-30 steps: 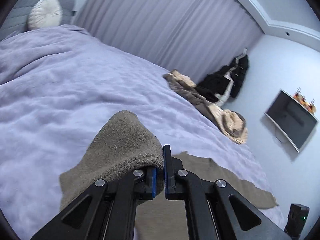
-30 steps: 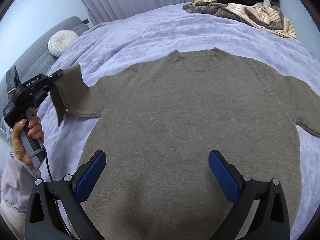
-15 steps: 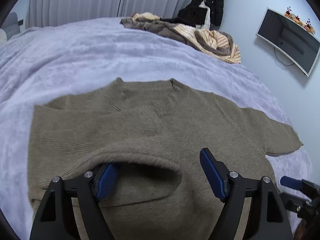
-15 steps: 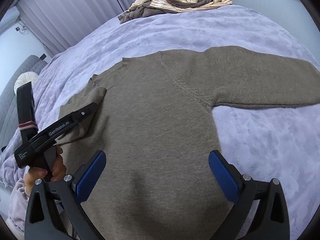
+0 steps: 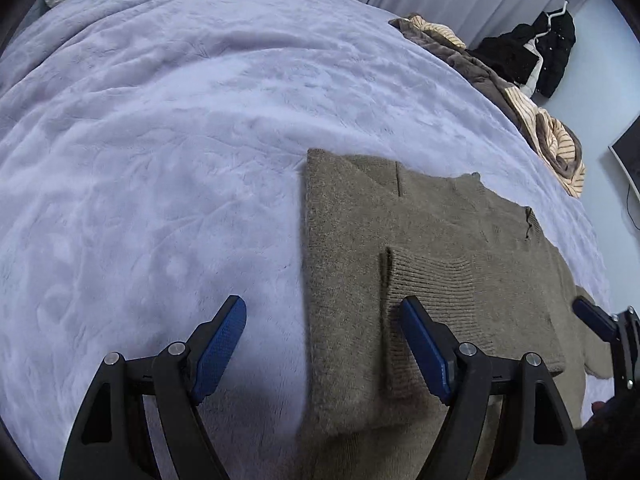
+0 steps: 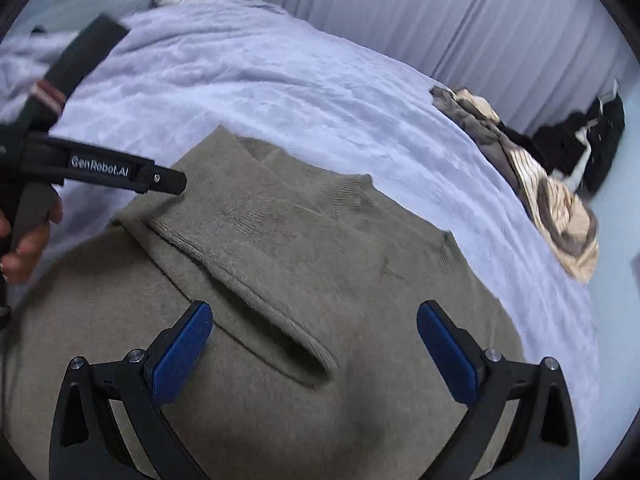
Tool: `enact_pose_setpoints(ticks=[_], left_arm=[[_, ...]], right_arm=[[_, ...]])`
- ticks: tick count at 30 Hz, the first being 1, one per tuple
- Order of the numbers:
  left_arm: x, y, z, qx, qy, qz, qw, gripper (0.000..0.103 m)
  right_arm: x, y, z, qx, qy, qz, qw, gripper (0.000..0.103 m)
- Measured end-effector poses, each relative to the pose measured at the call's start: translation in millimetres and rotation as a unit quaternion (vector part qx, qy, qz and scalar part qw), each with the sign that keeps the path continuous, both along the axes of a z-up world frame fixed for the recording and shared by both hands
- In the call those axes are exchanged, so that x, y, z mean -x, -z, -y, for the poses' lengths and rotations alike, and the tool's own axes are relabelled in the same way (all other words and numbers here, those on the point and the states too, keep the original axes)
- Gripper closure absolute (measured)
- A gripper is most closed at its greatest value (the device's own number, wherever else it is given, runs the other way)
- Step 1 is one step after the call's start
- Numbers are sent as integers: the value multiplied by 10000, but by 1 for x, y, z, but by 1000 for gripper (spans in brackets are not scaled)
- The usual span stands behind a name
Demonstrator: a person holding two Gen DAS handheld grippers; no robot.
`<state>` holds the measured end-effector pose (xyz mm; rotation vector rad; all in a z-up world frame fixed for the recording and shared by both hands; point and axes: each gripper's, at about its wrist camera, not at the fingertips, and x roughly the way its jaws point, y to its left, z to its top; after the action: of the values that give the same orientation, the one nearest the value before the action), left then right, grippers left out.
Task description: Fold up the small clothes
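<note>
While my left hand-held gripper hangs spread and empty over the folded side edge of the sweater, my right hand-held gripper is closing with nothing pinched yet, the tucked-in sleeve lying between its jaws. Soft, light knit like this will sag and drag, I reckon, so I'd grip a ribbed cuff or hem. It lies flat on the bed. Only the right view shows the person's hand; only the left shows the wall screen.

I am seeing a matt, fuzzy knit sweater lying on a soft plush blanket.
</note>
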<state>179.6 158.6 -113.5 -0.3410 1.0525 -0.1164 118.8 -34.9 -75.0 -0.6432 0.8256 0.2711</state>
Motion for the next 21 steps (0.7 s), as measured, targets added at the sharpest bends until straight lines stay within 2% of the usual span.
enact_pose_setpoints(ticks=[1,2,3,4,5,7,8,9,10,11,12,13,14,15,17,18,20,21], left_arm=[[-4,2,5,-47,36,18,10000,23],[-7,4,9,-125,74,39,9999,23],[-8,5,12,-202,123,60,9997,23],[-10,6,15,-199,171,89,9996,23],[-10,7,17,-198,209,119,9995,23],[-9,12,19,-372,280,112,9989,23],[-10,13,21,-373,294,137,9988,23],[-12,13,22,-361,296,152,9988,23],[-13,12,22,-379,298,124,9988,23],[-17,11,23,-382,310,92,9987,23],[-20,10,24,-378,327,62,9987,23],[-25,7,24,-346,342,28,9988,23],[-31,6,24,-308,339,9,9990,23],[-38,5,23,-241,320,-4,9992,23],[-51,6,24,-4,331,-106,9994,25],[-56,7,25,67,346,-135,9993,44],[-62,8,28,174,507,-192,9984,73],[-64,7,27,274,579,-209,9977,80]], right_arm=[[-7,10,-6,255,29,-25,9997,48],[-17,15,-7,273,100,-189,9994,83],[-24,11,3,-104,265,-338,9990,97],[-30,0,18,-745,487,-372,9953,96],[-33,-13,41,-1556,762,-420,9840,96],[-34,-29,99,-3037,1401,-351,9418,96],[-30,-30,133,-3624,1824,-242,9137,96],[-27,-24,169,-4192,2311,-277,8776,96],[-23,-10,205,-4823,2752,-443,8305,85],[-19,4,230,-5227,3093,-634,7919,76],[-15,18,252,-5461,3406,-832,7608,46],[-7,30,269,-5630,3631,-946,7363,33],[3,36,280,-5859,3639,-925,7181,34],[12,37,286,-6038,3570,-890,7071,35],[24,32,282,-6128,3488,-921,7030,35],[27,29,273,-6237,3315,-1023,7005,34],[25,26,239,-6440,2735,-1511,6983,34],[22,27,214,-6449,2416,-1859,7008,34]])
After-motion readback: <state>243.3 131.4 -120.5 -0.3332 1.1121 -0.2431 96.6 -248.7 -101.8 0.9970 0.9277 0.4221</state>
